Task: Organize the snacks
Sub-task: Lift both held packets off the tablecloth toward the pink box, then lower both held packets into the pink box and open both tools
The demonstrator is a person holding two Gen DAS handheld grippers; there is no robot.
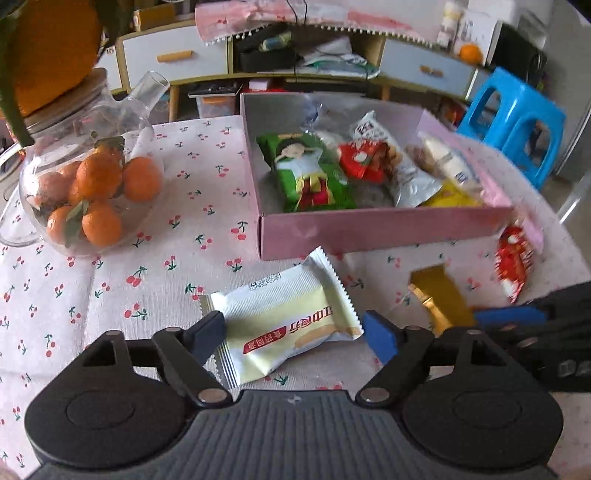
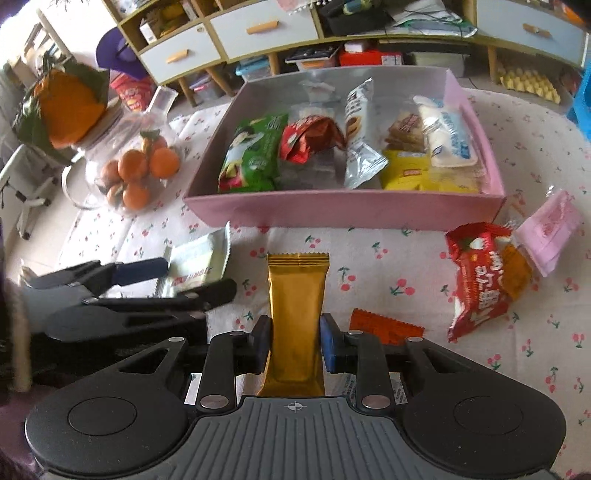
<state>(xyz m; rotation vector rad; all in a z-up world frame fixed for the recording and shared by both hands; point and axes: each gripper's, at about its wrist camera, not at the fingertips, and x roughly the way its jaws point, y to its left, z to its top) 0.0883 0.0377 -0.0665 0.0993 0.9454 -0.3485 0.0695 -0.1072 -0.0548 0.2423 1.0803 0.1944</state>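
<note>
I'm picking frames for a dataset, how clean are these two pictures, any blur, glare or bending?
Left wrist view: strong fisheye bending, the glass jar glinting, the right gripper smeared at the edge. Right wrist view: sharp on the gold packet, the left gripper slightly blurred, straight shelves curved.

L wrist cam low, close, angled down, R cam alike, both share pink box (image 1: 369,229), cherry tablecloth (image 2: 406,266)

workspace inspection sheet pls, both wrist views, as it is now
surface: cherry-print tablecloth.
job's things: pink box holds several snacks; cream packet, gold packet, red packet outside it.
clutter: glass jar of oranges.
grippers: left gripper open around the cream packet; right gripper shut on the gold packet.
cables: black cable on the cabinet behind.
surroundings: blue stool, drawer cabinet.
</note>
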